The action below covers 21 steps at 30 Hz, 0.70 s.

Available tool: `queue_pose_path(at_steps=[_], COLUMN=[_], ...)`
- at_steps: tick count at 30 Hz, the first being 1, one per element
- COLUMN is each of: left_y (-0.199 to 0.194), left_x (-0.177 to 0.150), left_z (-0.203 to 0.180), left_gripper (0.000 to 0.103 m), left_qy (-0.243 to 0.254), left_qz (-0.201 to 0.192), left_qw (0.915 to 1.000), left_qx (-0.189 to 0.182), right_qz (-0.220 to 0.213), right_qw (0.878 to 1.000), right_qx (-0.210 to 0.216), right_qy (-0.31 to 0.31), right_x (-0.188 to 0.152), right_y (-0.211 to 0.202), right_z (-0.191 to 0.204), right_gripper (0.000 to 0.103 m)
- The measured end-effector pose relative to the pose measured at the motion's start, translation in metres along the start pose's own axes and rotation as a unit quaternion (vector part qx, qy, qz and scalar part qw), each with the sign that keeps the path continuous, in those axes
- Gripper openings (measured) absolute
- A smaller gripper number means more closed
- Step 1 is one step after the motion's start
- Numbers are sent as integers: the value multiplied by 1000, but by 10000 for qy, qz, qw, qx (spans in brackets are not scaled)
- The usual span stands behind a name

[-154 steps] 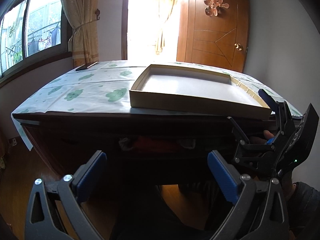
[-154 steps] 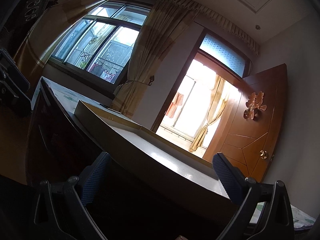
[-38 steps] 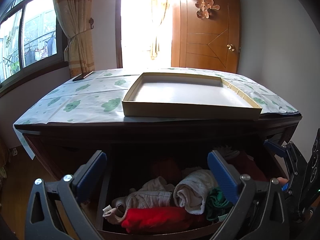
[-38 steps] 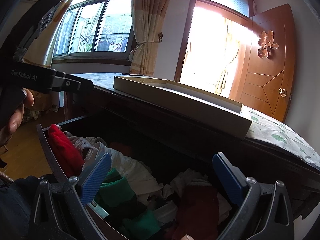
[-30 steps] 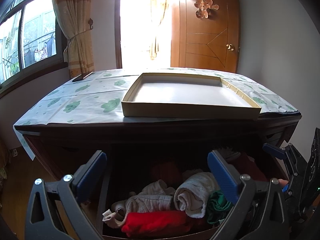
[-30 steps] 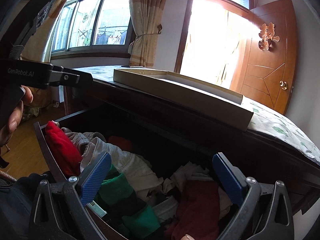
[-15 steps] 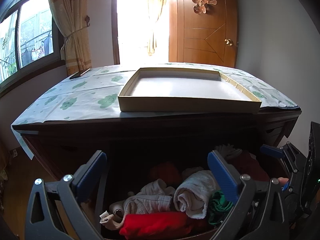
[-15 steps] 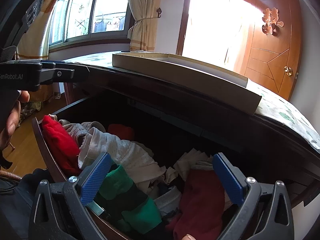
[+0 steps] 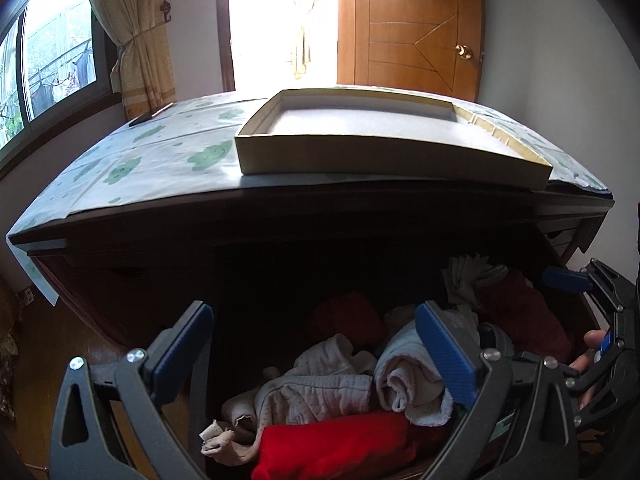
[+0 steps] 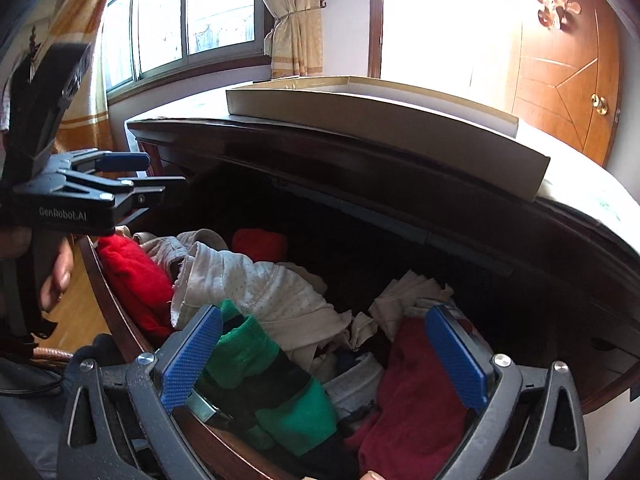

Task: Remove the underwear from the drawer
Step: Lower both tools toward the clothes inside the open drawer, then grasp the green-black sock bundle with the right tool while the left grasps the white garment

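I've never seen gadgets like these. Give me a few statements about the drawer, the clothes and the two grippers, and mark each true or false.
1. The drawer is pulled open and full of clothes. True.
2. The right gripper is clamped on the green garment. False: its jaws stand wide open and hold nothing.
3. A shallow cardboard box lies on the cabinet top. True.
4. That box is full of folded clothes. False: its inside looks bare.
5. The left gripper is open, with a bright red garment at the drawer's front below it. True.
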<state>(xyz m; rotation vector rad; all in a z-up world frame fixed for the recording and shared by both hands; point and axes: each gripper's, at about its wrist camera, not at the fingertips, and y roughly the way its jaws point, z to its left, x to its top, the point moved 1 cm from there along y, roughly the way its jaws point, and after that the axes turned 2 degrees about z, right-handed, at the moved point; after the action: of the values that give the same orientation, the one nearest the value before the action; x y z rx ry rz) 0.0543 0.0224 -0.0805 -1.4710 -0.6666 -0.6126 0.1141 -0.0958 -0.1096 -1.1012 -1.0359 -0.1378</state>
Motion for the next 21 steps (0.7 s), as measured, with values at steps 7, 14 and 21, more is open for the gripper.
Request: queue_pose_path(at_steps=[7, 14, 21], left_y=[0, -1, -7], left_x=[-1, 0, 5], left_z=[-3, 2, 14], left_gripper=[103, 103, 103], left_qy=[97, 208, 139], left_qz=[45, 95, 31], left_qw=[9999, 9997, 9999], left_qx=[-96, -44, -9], right_qz=[123, 271, 377], right_qw=[9999, 9996, 9993], right_qx=[69, -15, -59], right_qy=[61, -77, -66], right_x=[2, 4, 10], right_y=[1, 5, 4], right_z=[-3, -2, -11], right_gripper=[102, 102, 102])
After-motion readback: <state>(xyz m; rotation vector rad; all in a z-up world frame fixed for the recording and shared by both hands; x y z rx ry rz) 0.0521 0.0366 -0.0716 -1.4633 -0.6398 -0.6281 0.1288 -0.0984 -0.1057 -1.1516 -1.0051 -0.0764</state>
